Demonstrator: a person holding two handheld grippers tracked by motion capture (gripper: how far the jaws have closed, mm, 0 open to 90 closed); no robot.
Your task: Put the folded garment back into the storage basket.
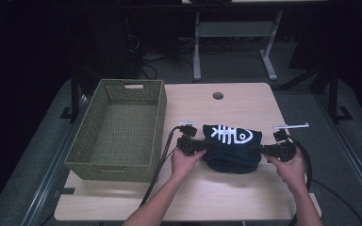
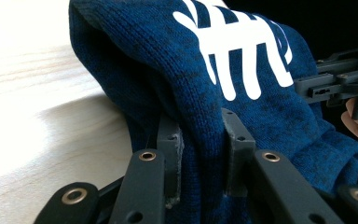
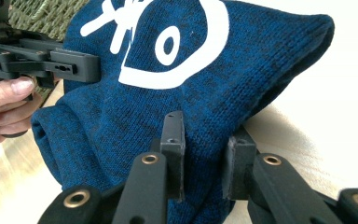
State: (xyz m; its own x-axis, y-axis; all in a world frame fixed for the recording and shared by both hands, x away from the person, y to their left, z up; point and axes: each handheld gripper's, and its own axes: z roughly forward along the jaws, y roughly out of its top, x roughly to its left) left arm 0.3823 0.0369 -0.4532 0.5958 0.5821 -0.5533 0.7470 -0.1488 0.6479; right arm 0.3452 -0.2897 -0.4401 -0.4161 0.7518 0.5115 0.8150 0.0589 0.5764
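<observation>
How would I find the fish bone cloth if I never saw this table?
Look at the wooden table, right of the green woven basket. The dark blue knit cloth hangs between two hand-held grippers, left and right. It alone has a white fish skeleton printed on it.

The dark blue knitted hat (image 1: 231, 150) is flecked with black and carries a white fish-skeleton print (image 1: 227, 135): rib bars show above the left gripper's (image 2: 200, 144) black fingers (image 2: 170, 144), a ringed eye above the right gripper's (image 3: 207, 154) black fingers (image 3: 173, 140). The olive-green woven basket (image 1: 118, 132) sits on the pale wood-grain table (image 1: 245, 197).
</observation>
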